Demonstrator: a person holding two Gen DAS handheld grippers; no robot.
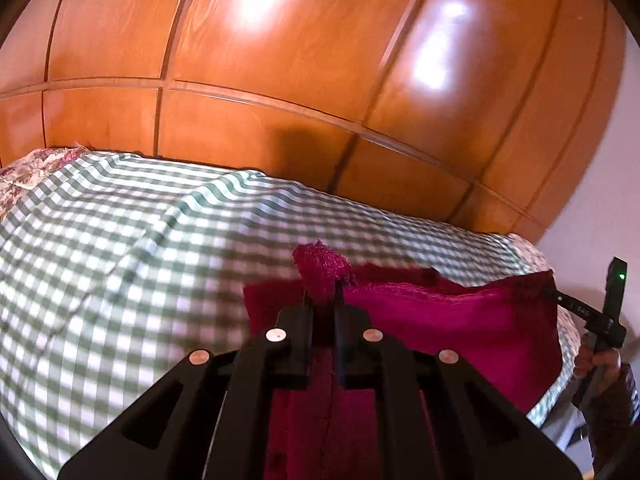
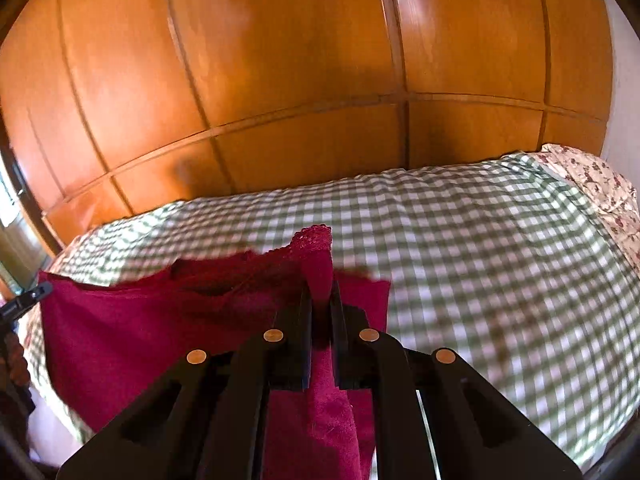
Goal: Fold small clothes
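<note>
While lifted above the green-checked bedspread (image 1: 120, 248), the magenta knit garment (image 1: 460, 320) hangs stretched between both tools: left gripper (image 1: 325, 304) clenched on one upper corner, right gripper (image 2: 321, 300) clenched on the other. Behind the bed stands a panelled wooden wardrobe (image 2: 280, 80); a floral pillow (image 2: 600, 188) lies at the bed's end.

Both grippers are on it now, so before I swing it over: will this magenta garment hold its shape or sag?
Likely floppy: the magenta garment sags between the left gripper and right gripper. Probably light, since pinched corners alone carry it. Its fuzzy knit looks unlikely to slip.
</note>
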